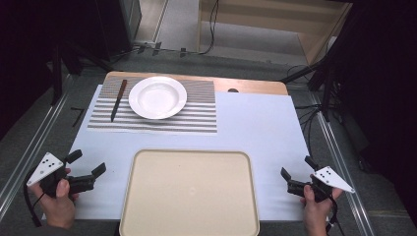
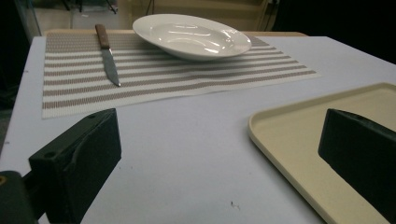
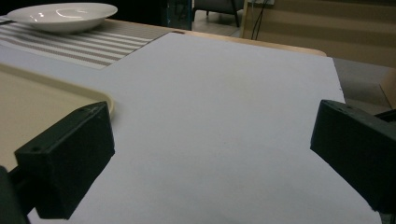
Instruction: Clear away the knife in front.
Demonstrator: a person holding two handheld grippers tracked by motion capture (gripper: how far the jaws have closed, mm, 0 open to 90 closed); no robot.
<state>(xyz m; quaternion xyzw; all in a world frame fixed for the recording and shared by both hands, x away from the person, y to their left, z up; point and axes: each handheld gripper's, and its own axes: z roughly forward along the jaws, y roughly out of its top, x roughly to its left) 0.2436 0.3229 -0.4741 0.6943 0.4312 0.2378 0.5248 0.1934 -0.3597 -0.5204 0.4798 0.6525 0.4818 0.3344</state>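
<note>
A white plate (image 1: 157, 97) sits on a striped placemat (image 1: 196, 115) at the back of the table, with a brown-handled knife (image 1: 118, 100) lying to its left. A beige tray (image 1: 189, 191) lies empty at the front centre. My left gripper (image 1: 87, 163) is held low at the front left, open, with nothing between its jaws. My right gripper (image 1: 296, 168) hovers at the front right, also open and empty. The left gripper view looks toward the plate (image 2: 191, 34), knife (image 2: 107, 53) and tray (image 2: 299, 140). From the right gripper view, the tray (image 3: 56, 100) corner and plate (image 3: 63, 15) are on the left.
A white sheet (image 1: 255, 128) covers the table, whose wooden edge (image 1: 251, 86) shows at the back. Metal rails run along both sides. Cables and a wooden cabinet (image 1: 275, 19) lie on the floor beyond.
</note>
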